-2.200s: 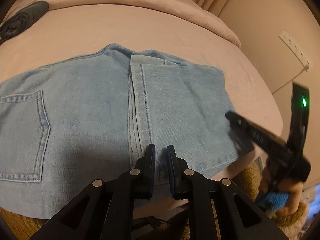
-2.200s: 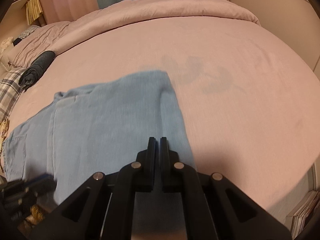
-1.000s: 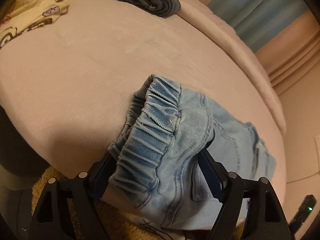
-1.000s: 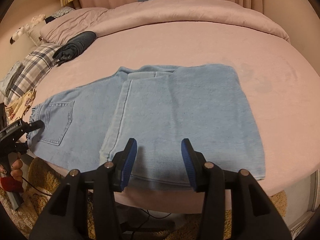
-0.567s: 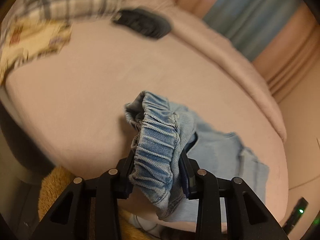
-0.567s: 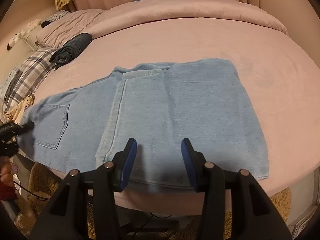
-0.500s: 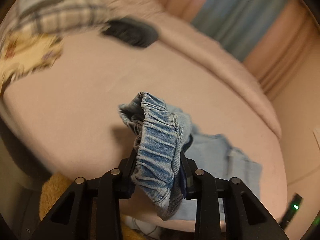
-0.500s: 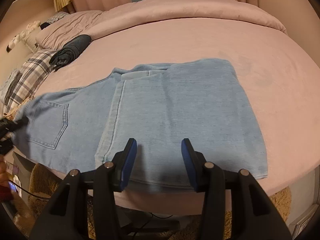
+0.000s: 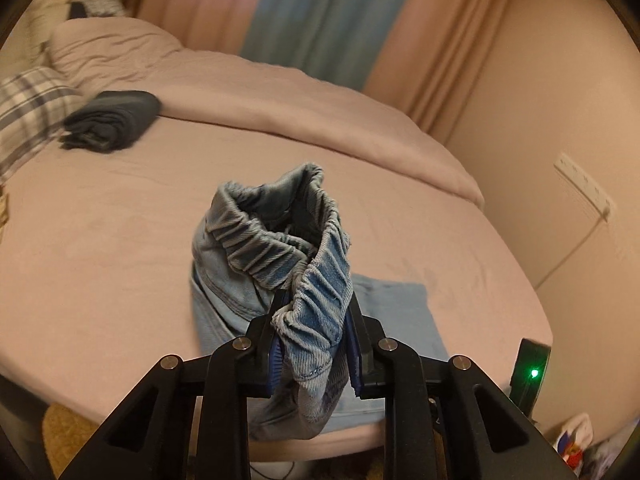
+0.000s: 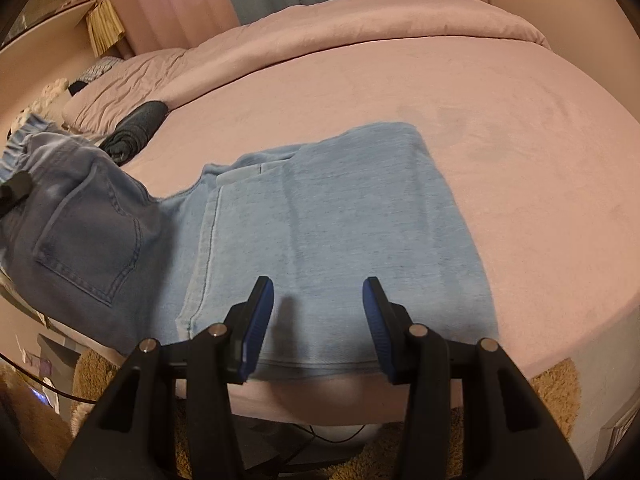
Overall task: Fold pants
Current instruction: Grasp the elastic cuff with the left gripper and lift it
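Item: light-blue denim pants [image 10: 320,216], part-folded, on pink bed [image 10: 500,120].

Location: leg section lies flat, doubled over itself, at near edge of bed, centre of right wrist view; waist end raised off the bed at left. Left gripper [image 9: 314,344]: jaws clamped on the gathered elastic waistband [image 9: 280,240], approx. mid-band, cloth bunched betw. the pads and drooping below. Right gripper [image 10: 318,320]: jaws wide, holding nothing, above near hem of the folded legs. Handling (est.): soft, limp, med. weight for cloth; sags where unsupported, not slippery, not fragile; seams and waistband thicker, so firmest hold there. Likely best grip pts: waistband corners, or hem/side seam near the right gripper, to keep the layers square. Also on bed: dark rolled garment [image 10: 136,130], far left; plaid pillow [image 9: 28,108] beyond it.
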Action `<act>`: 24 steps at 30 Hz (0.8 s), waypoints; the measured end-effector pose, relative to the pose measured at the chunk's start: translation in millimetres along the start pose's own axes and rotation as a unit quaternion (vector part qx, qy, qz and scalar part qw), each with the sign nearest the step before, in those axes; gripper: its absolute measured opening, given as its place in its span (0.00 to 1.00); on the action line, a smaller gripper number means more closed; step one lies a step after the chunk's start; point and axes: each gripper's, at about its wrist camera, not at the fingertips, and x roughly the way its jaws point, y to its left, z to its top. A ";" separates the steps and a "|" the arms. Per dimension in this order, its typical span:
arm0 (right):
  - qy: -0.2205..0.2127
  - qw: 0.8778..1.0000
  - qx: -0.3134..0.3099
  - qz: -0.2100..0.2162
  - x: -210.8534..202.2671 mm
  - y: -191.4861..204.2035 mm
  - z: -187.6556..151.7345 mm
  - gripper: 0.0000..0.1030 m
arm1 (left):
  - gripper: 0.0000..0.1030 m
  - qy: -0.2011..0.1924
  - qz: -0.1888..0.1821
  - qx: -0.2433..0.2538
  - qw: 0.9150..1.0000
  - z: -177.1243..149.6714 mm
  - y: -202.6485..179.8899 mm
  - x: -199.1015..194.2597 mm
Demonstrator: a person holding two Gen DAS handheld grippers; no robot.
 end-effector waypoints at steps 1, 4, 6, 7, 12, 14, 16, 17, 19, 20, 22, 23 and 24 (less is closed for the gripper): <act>0.000 1.000 0.003 0.001 -0.5 -1.5 0.1 0.44 | 0.23 0.009 -0.007 0.001 1.000 0.2 -3.2 6.0; -0.003 1.000 0.008 0.006 -3.5 -5.9 -0.4 0.45 | 0.23 0.025 -0.021 0.011 0.999 -1.9 -11.0 18.4; -0.004 1.000 0.013 0.008 -4.0 -9.0 1.2 0.45 | 0.23 0.036 -0.024 0.025 0.999 -4.5 -18.2 27.1; -0.006 1.000 0.017 0.010 -4.6 -11.0 1.6 0.45 | 0.23 0.043 -0.025 0.031 0.998 -6.7 -22.4 31.4; -0.006 0.999 0.045 0.027 -4.4 -24.4 4.0 0.45 | 0.27 0.083 -0.037 0.067 0.994 -18.0 -45.4 59.2; -0.001 0.999 0.044 0.018 -3.3 -27.5 4.0 0.46 | 0.32 0.101 -0.059 0.062 0.991 -21.7 -50.8 65.4; 0.000 0.999 0.041 0.007 -3.6 -29.8 3.4 0.46 | 0.33 0.136 -0.115 0.038 0.983 -23.5 -52.4 72.6; 0.000 0.999 0.041 0.005 -4.5 -31.3 2.8 0.47 | 0.35 0.157 -0.143 0.024 0.977 -23.7 -53.3 75.8; -0.001 0.999 0.048 0.008 -6.8 -35.1 2.1 0.49 | 0.45 0.163 -0.155 0.020 0.974 -22.7 -55.7 73.8; -0.002 0.999 0.050 0.006 -7.8 -36.6 2.0 0.49 | 0.47 0.153 -0.152 0.030 0.976 -21.2 -57.2 68.3; -0.008 0.999 0.051 0.002 -12.0 -40.6 1.8 0.51 | 0.55 0.136 -0.142 0.042 0.980 -18.5 -57.1 57.9; -0.009 0.999 0.053 0.003 -13.6 -42.6 1.8 0.52 | 0.56 0.126 -0.133 0.043 0.982 -15.8 -52.7 51.4; -0.009 0.998 0.055 0.004 -15.3 -44.7 1.7 0.52 | 0.57 0.119 -0.123 0.037 0.984 -12.5 -46.6 46.9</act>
